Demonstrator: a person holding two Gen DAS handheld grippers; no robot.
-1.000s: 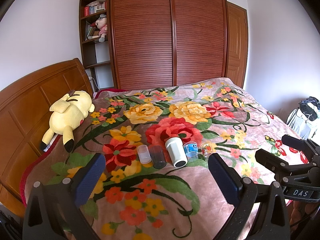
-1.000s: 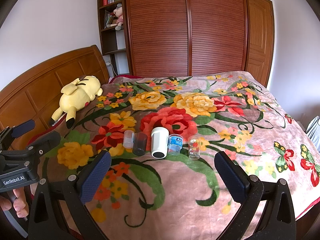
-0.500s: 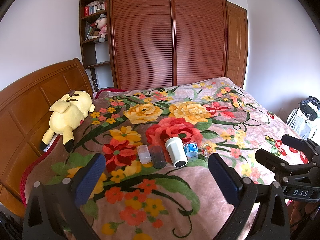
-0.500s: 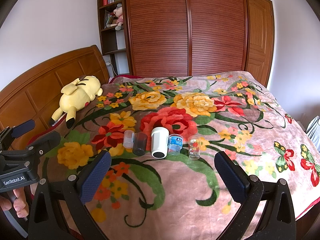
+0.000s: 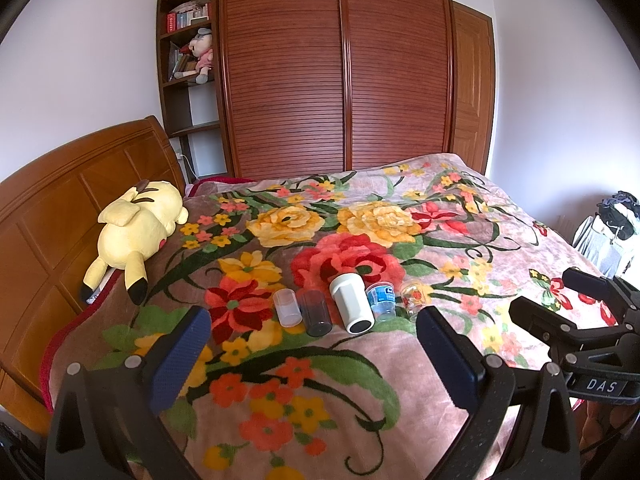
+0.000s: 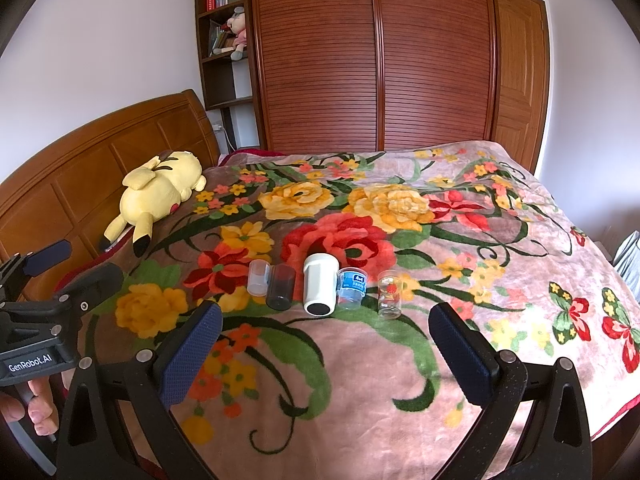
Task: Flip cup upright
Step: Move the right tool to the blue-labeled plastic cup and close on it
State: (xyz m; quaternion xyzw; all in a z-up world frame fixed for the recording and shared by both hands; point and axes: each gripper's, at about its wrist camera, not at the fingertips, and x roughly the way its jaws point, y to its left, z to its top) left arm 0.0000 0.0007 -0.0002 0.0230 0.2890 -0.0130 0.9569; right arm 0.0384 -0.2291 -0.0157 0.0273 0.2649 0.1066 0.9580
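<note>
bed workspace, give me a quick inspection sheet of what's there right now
surface: floral blanket covering the bed, soft and uneven
job's things: five cups in a row, all lying on their sides: frosted cup, dark cup, white cup, blue-label cup, clear strawberry cup
clutter: yellow plush toy by the headboard
tools: left tool and right tool both open, empty, short of the cups
cables: nothing seen
surroundings: wooden wardrobe, bookshelf
</note>
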